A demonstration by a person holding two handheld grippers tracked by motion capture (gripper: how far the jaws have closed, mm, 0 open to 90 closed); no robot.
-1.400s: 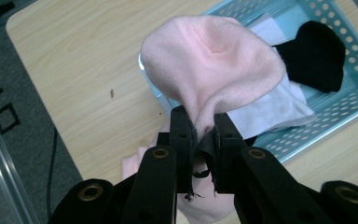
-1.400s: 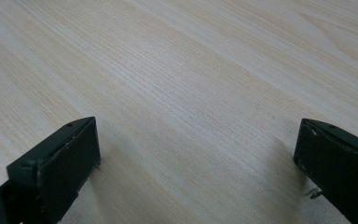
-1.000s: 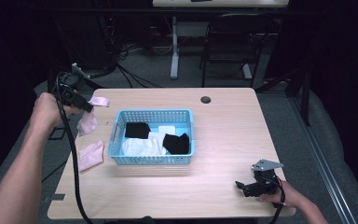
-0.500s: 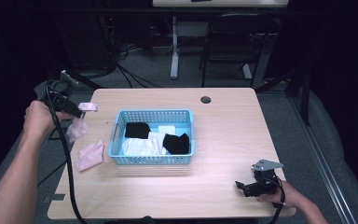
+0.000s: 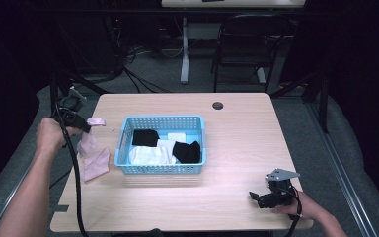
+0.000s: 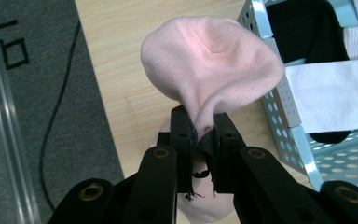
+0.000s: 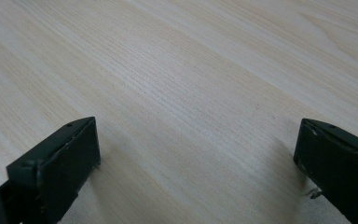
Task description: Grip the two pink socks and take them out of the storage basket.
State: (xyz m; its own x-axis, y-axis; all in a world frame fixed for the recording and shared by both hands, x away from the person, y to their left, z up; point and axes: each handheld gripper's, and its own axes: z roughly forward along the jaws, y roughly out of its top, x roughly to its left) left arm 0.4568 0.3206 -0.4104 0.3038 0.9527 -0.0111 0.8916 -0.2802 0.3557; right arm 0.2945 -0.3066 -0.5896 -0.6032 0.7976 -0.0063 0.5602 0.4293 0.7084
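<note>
My left gripper [image 5: 86,126] hangs at the table's left edge, shut on a pink sock [image 6: 212,65] whose cuff bulges out above the jaws. The sock [image 5: 87,144] droops down onto a second pink sock [image 5: 96,164] lying on the table. Just to the right stands a light blue basket [image 5: 162,169] holding black and white socks. My right gripper [image 5: 256,198] rests low on the table near the front right corner, open, with bare wood [image 7: 191,140] between its jaws.
A black cable [image 5: 74,182] trails from the left gripper down across the table's left side. A round cable hole [image 5: 217,105] sits near the back edge. A chair [image 5: 242,44] and cables stand on the floor behind the table.
The left gripper has come down and drifted left toward the table edge with the pink sock, which now drapes onto the other pink sock. The right gripper has stayed still.
</note>
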